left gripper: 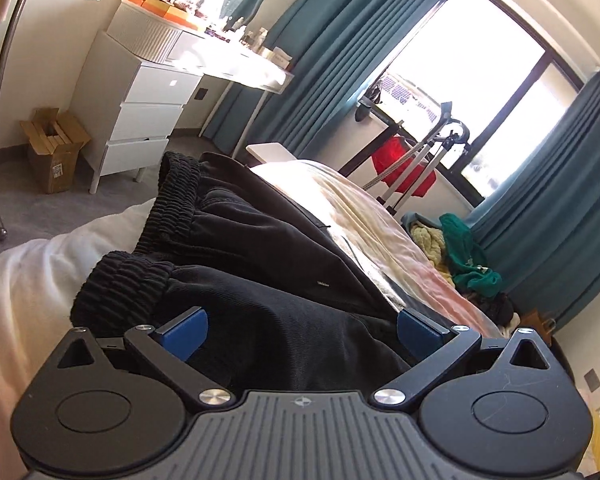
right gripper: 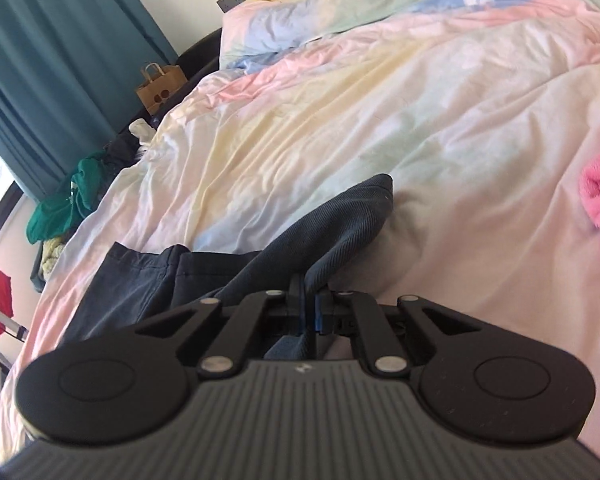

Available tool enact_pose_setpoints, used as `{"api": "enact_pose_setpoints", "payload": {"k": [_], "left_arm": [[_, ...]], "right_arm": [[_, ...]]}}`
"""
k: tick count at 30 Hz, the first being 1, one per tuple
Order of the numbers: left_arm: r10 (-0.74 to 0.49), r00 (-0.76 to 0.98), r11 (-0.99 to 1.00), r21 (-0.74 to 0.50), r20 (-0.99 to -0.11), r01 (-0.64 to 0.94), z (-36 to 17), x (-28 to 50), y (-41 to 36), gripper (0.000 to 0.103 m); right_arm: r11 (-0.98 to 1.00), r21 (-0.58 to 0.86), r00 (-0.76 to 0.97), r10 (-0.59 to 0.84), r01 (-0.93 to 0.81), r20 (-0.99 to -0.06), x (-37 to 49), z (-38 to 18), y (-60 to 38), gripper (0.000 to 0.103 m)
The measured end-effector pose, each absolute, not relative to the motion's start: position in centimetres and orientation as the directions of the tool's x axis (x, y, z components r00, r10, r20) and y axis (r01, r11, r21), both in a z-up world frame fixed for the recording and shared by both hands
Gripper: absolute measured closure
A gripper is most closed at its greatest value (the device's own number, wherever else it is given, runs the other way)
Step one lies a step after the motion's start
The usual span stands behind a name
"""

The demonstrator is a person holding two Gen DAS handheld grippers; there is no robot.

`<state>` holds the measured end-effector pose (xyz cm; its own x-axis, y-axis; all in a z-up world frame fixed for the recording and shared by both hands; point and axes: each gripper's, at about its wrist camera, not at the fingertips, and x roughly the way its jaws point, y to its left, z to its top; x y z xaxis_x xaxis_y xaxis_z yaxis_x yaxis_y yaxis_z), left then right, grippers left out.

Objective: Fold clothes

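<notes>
The dark trousers (right gripper: pixel 228 280) lie on the pastel duvet (right gripper: pixel 380 120) near the bed's edge. The right gripper (right gripper: pixel 308 308) pinches a fold of their cloth; the left gripper (left gripper: pixel 300 336) stands spread over the elastic waistband (left gripper: pixel 172 208), pads clear
</notes>
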<state>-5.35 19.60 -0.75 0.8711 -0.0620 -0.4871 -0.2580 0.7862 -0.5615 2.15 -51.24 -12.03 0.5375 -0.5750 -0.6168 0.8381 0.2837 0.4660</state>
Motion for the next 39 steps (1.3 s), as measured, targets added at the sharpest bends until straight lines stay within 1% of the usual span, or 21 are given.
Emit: {"api": "enact_pose_setpoints", "payload": {"k": [3, 5, 8, 12, 15, 17, 20, 23, 25, 27, 29, 31, 32, 33, 34, 36, 39], "left_arm": [[-0.055, 0.873, 0.752, -0.595, -0.485, -0.283, -1.0, -7.0, 21.2, 0.001], [-0.078, 0.846, 0.734, -0.604, -0.527, -0.309, -1.9, -6.8, 21.8, 0.001], [-0.156, 0.81, 0.642, -0.681, -0.566, -0.352, -4.1, -5.8, 23.0, 0.002], [-0.227, 0.8, 0.509, -0.768, -0.556, -0.389, -6.1, -5.2, 24.8, 0.002], [-0.277, 0.79, 0.412, -0.81, -0.547, -0.417, -7.5, -5.0, 25.8, 0.002], [-0.311, 0.773, 0.367, -0.821, -0.552, -0.438, -8.5, -5.1, 26.0, 0.004], [-0.313, 0.76, 0.369, -0.81, -0.57, -0.456, -9.1, -5.6, 25.9, 0.005], [-0.303, 0.724, 0.367, -0.777, -0.62, -0.512, -9.8, -5.2, 26.0, 0.005], [-0.305, 0.705, 0.343, -0.764, -0.64, -0.546, -10.4, -4.8, 26.4, 0.009], [-0.32, 0.705, 0.348, -0.77, -0.633, -0.534, -10.3, -3.8, 26.6, 0.009], [-0.329, 0.705, 0.358, -0.774, -0.628, -0.522, -10.1, -2.9, 26.7, 0.014], [-0.335, 0.734, 0.345, -0.802, -0.591, -0.488, -9.7, -2.2, 26.7, 0.016], [-0.339, 0.751, 0.337, -0.819, -0.567, -0.466, -9.5, -2.1, 26.8, 0.019], [-0.337, 0.776, 0.325, -0.839, -0.534, -0.437, -9.3, -2.1, 27.0, 0.02], [-0.333, 0.8, 0.314, -0.859, -0.499, -0.406, -9.1, -2.2, 27.2, 0.02], [-0.315, 0.818, 0.302, -0.868, -0.481, -0.394, -9.2, -2.6, 27.3, 0.019], [-0.334, 0.755, 0.294, -0.824, -0.564, -0.485, -10.7, -2.3, 27.0, 0.019]], "right_arm": [[0.326, 0.433, 0.538, -0.595, 0.84, -0.597, 2.4, -11.2, -50.8, 0.096], [0.343, 0.433, 0.549, -0.604, 0.834, -0.578, 2.3, -10.7, -50.4, 0.096], [0.368, 0.426, 0.56, -0.614, 0.826, -0.556, 2.3, -10.1, -50.0, 0.096], [0.381, 0.409, 0.558, -0.618, 0.829, -0.555, 2.1, -9.8, -49.7, 0.096], [0.393, 0.378, 0.545, -0.622, 0.838, -0.562, 1.9, -9.7, -49.3, 0.096], [0.397, 0.377, 0.547, -0.623, 0.837, -0.559, 1.7, -9.5, -49.2, 0.096], [0.396, 0.383, 0.551, -0.624, 0.835, -0.554, 1.5, -9.4, -49.1, 0.096], [0.386, 0.384, 0.544, -0.623, 0.839, -0.562, 1.5, -9.4, -49.1, 0.096], [0.378, 0.365, 0.526, -0.627, 0.851, -0.575, 1.6, -9.5, -48.8, 0.096], [0.369, 0.349, 0.508, -0.629, 0.861, -0.588, 1.7, -9.6, -48.6, 0.096], [0.352, 0.358, 0.502, -0.625, 0.864, -0.598, 1.6, -9.7, -48.4, 0.096], [0.343, 0.368, 0.503, -0.624, 0.864, -0.598, 1.5, -9.8, -48.5, 0.096], [0.338, 0.373, 0.503, -0.623, 0.864, -0.599, 1.5, -9.9, -48.5, 0.096], [0.333, 0.379, 0.503, -0.622, 0.863, -0.6, 1.5, -10.0, -48.6, 0.096], [0.325, 0.387, 0.504, -0.619, 0.863, -0.603, 1.4, -10.1, -48.7, 0.096], [0.309, 0.403, 0.504, -0.613, 0.861, -0.609, 1.2, -10.3, -48.8, 0.096], [0.295, 0.409, 0.5, -0.61, 0.863, -0.615, 1.2, -10.5, -49.0, 0.096]]}}
